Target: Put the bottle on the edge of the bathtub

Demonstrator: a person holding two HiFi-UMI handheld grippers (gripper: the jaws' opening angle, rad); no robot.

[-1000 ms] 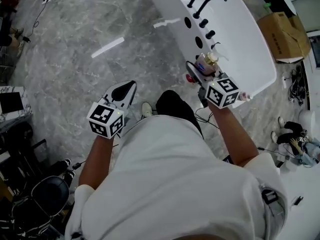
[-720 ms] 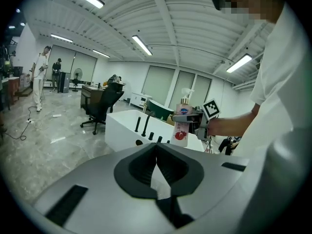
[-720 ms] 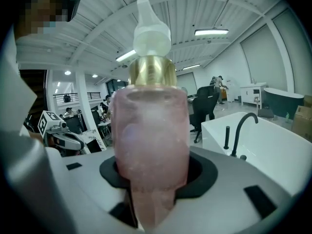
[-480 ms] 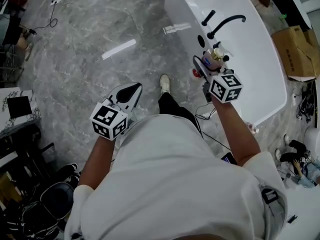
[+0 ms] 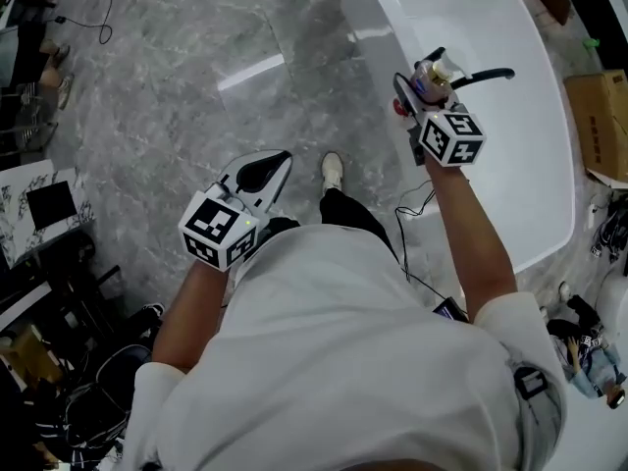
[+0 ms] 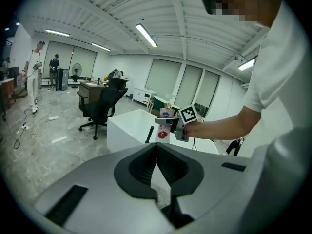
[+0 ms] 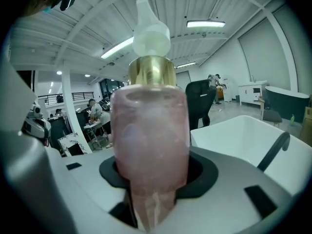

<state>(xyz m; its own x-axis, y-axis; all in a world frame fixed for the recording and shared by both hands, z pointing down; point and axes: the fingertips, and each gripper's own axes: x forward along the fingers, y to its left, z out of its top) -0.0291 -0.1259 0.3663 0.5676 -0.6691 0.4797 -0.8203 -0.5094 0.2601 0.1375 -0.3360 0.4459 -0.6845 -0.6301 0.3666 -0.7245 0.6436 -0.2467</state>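
my right gripper has its fingers clamped on the pink bottle, which has a gold collar and a white pump top. it sits over the near edge of the white bathtub, just beside the bathtub's black faucet. i cannot tell whether it touches the rim. my left gripper hangs well apart from the bathtub, over the grey floor, with its fingers pressed together on nothing.

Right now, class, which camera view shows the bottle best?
The right gripper view: the pink bottle fills the frame, gripped by the right tool. The head view shows it small over the bathtub; the left gripper view, tiny and distant.
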